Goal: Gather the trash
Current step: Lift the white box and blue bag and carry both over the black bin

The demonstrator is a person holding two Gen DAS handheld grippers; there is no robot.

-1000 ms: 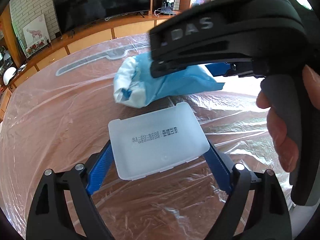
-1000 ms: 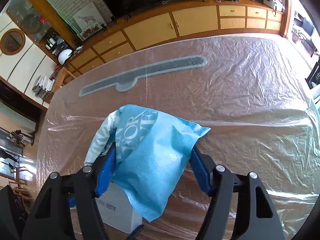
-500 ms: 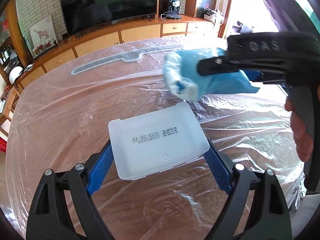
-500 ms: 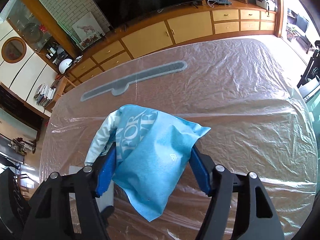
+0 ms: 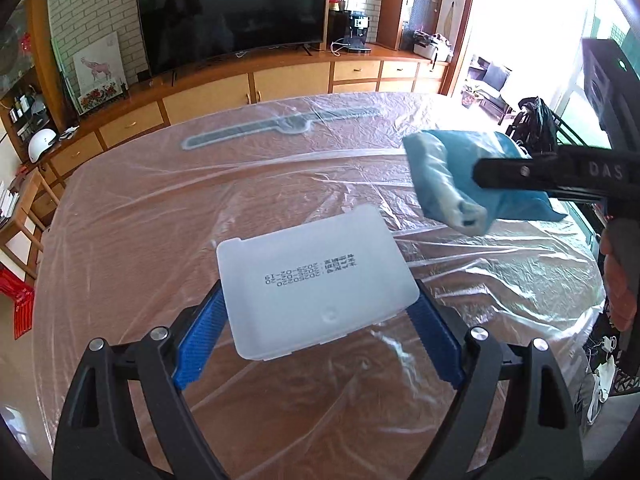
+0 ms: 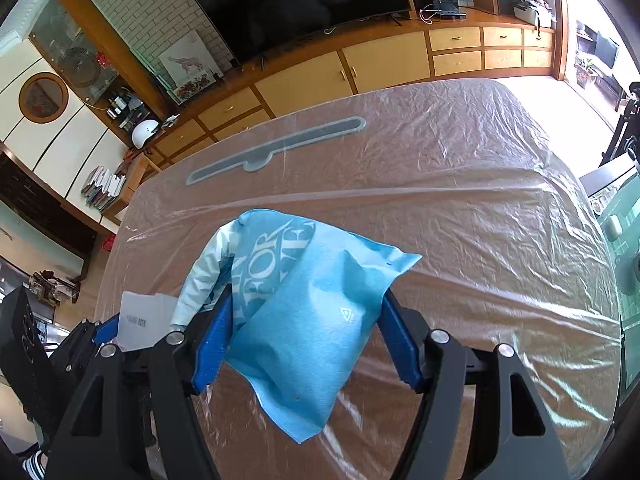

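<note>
My left gripper (image 5: pixel 318 320) is shut on a flat white plastic lid (image 5: pixel 316 280) with black date print, held above the table. My right gripper (image 6: pixel 304 320) is shut on a crumpled blue plastic bag (image 6: pixel 304 308) with white lettering, also held above the table. In the left wrist view the blue bag (image 5: pixel 452 180) and the right gripper's black body (image 5: pixel 560 176) hang at the right. In the right wrist view the white lid (image 6: pixel 144 320) shows at the lower left beside my left gripper's fingers (image 6: pixel 105 330).
The table (image 6: pixel 460 220) is covered in wrinkled clear plastic film, with a grey elongated mark (image 6: pixel 276 148) at its far side. Behind it stand wooden cabinets (image 6: pixel 384 64) and a TV (image 6: pixel 304 4). The table's right edge (image 5: pixel 592 280) drops to the floor.
The right gripper with the blue bag has moved to the right and away from the left gripper. Both grippers have risen higher above the table. The lid stays gripped.
</note>
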